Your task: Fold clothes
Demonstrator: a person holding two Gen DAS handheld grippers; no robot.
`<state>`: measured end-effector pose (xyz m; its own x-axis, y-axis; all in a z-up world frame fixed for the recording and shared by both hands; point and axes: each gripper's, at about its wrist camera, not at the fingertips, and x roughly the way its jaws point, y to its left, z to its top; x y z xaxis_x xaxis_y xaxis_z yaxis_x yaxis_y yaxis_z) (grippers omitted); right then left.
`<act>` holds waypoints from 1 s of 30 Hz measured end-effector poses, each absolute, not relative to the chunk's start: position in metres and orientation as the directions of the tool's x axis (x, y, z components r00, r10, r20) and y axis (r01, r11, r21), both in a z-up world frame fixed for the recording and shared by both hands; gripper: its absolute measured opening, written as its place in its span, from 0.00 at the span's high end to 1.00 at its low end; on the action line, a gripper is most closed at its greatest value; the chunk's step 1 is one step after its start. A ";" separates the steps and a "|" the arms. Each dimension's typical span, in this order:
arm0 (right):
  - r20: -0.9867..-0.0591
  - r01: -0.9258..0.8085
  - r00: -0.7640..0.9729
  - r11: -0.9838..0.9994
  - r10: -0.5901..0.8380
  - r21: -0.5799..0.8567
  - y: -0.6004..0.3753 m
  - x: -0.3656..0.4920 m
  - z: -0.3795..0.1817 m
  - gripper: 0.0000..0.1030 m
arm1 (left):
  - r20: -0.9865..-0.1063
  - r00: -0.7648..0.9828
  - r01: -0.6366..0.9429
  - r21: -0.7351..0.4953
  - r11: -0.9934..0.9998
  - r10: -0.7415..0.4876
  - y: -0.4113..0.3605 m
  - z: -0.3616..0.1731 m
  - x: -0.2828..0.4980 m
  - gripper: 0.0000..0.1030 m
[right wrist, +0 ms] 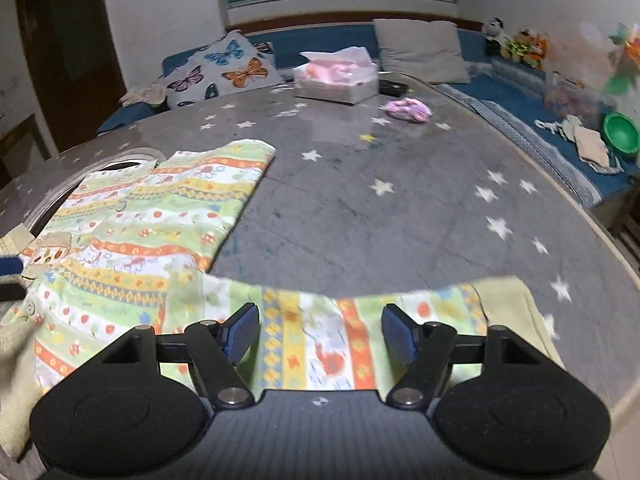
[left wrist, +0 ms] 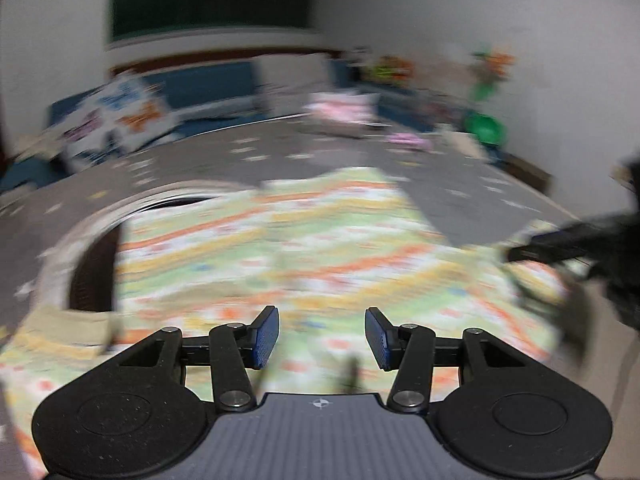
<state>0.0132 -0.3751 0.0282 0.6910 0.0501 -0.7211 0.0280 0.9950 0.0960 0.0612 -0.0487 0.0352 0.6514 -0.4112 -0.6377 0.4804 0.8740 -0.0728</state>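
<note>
A child's patterned shirt (right wrist: 136, 236) with green, orange and yellow stripes lies spread on the grey star-printed table (right wrist: 360, 200). One sleeve (right wrist: 360, 332) stretches out to the right, ending in a plain pale-green cuff (right wrist: 512, 312). My right gripper (right wrist: 320, 332) is open just above that sleeve, a blue pad on each side. My left gripper (left wrist: 322, 336) is open over the shirt body (left wrist: 280, 240), holding nothing. The left wrist view is blurred; the right gripper (left wrist: 560, 244) shows at its right edge.
A tissue box (right wrist: 336, 76) and a small pink-purple cloth (right wrist: 408, 110) sit at the table's far side. A blue sofa with a butterfly cushion (right wrist: 224, 70), a grey cushion (right wrist: 420, 50) and a green bowl (right wrist: 620, 134) lies beyond. A round opening (left wrist: 92, 272) in the table is by the shirt's left.
</note>
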 end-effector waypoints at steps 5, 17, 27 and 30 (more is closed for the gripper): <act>-0.720 -0.002 0.686 0.990 0.106 0.144 -0.374 0.049 0.032 0.43 | -0.667 0.698 0.297 -0.062 0.953 -0.261 -0.014 0.031 0.116 0.51; -0.736 -0.101 0.646 0.978 0.203 0.181 -0.343 0.141 0.029 0.50 | -0.722 0.679 0.140 -0.047 0.989 -0.130 0.015 0.014 0.205 0.52; -0.741 -0.105 0.645 0.982 0.186 0.155 -0.334 0.180 0.021 0.60 | -0.725 0.665 0.177 -0.077 0.981 -0.177 0.017 0.008 0.233 0.84; -0.743 -0.114 0.646 0.984 0.176 0.134 -0.329 0.187 0.021 0.82 | -0.713 0.673 0.190 -0.090 0.978 -0.196 0.019 0.006 0.234 0.93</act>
